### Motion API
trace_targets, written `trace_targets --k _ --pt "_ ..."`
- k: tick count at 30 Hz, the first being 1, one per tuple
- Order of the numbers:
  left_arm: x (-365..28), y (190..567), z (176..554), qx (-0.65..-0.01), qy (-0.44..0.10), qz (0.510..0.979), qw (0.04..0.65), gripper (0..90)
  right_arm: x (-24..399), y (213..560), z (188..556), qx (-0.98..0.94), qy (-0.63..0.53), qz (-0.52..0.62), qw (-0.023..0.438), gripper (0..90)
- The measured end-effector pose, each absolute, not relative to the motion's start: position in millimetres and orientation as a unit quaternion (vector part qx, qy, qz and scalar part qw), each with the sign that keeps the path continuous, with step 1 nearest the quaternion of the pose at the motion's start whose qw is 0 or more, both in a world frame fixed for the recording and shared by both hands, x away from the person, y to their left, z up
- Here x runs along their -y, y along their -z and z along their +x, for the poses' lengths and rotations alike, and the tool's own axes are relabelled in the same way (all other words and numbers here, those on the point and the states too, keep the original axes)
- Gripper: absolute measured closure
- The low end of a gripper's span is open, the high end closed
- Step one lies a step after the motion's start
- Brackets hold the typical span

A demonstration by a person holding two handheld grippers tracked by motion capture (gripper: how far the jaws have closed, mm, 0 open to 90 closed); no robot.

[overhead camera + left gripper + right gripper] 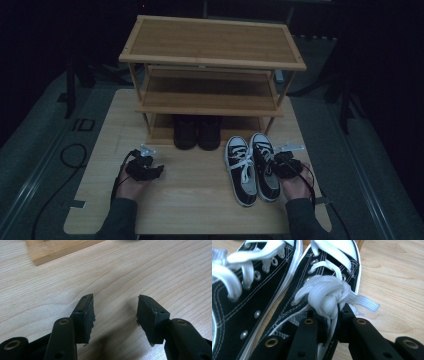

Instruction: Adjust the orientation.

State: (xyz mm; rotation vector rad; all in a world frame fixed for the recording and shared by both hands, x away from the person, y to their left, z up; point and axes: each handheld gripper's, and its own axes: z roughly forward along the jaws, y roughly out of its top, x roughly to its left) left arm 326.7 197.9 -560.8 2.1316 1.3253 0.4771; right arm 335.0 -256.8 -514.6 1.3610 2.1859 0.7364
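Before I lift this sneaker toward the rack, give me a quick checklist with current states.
1. Right gripper shut on the black canvas sneaker with white laces: ok, jaws pinch it just below the lace knot.
2. Firmness of that hold: cannot tell.
3. Left gripper free: ok, open over bare wooden table.
4. Second black sneaker apart from the held one: not ok, they lie side by side, touching.
5. Middle shelf of the three-tier bamboo shoe rack free: ok.
6. Bottom shelf: partly taken by dark boots.

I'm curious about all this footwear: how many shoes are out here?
4. Two black canvas sneakers with white laces lie side by side on the table by the right gripper; two dark shoes sit on the wooden rack's bottom shelf.
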Motion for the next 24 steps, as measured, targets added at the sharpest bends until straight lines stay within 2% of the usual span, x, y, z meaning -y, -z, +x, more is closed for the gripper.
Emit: trace_targets --k 10,13,17,24 --pt "-198 561 327 -0.497 -0.180 0.798 0.289 48.3 252 517 329 -0.801 -0.260 0.491 0.223 80.4" --pt "-198 561 327 -0.497 -0.180 0.799 0.289 48.3 254 515 331 -0.804 -0.260 0.494 0.206 76.4" --pt "-199 561 327 -0.496 -0.178 0.799 0.291 48.3 255 510 329 -0.813 -0.256 0.488 0.189 66.0" --pt "-199 561 327 -0.496 -0.178 0.798 0.291 48.3 258 495 319 -0.823 -0.263 0.471 0.179 60.7"
